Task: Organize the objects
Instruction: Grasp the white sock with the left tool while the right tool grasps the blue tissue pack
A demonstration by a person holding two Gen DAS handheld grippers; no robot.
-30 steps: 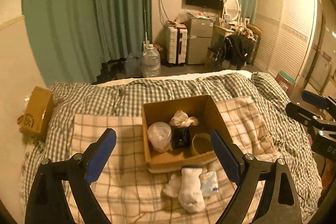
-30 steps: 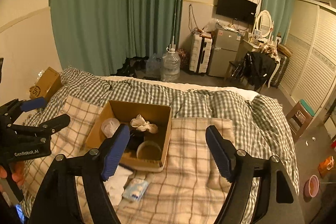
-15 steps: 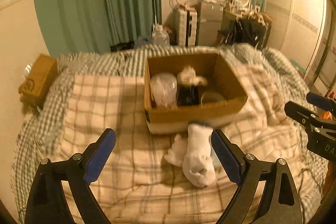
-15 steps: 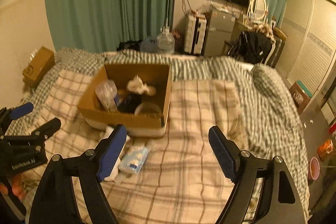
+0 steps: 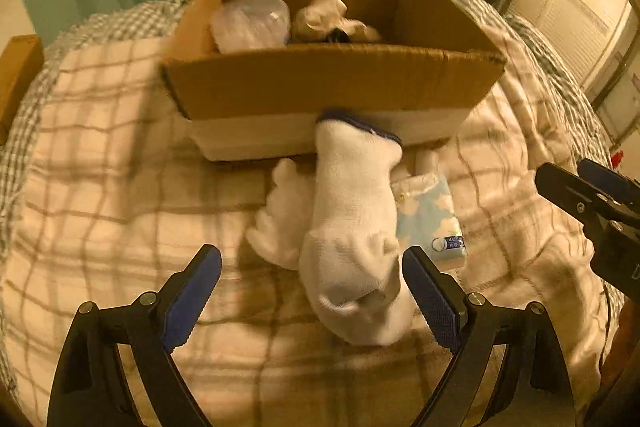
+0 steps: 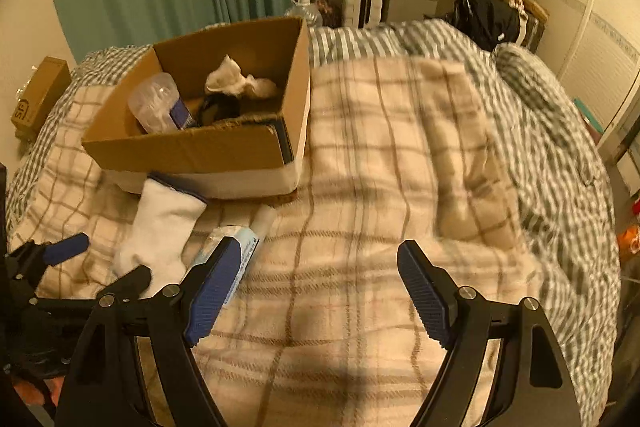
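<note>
My left gripper (image 5: 310, 281) hangs wide open and empty over the white sock (image 5: 354, 227), which lies on the blanket (image 5: 100, 167) against the cardboard box (image 5: 328, 83). It looks soft and light; I'd pinch its bunched toe.

Knit cloth sock (image 5: 352, 227), matt cardboard box (image 5: 332, 87), apparently glossy plastic tissue pack (image 5: 434, 223)

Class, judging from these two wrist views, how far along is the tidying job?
Done: a clear plastic jar and crumpled white cloth already sit in the brown cardboard box. In hand: nothing; the left gripper is open above the white sock, the right gripper open too. Left: sock and blue tissue pack.
</note>
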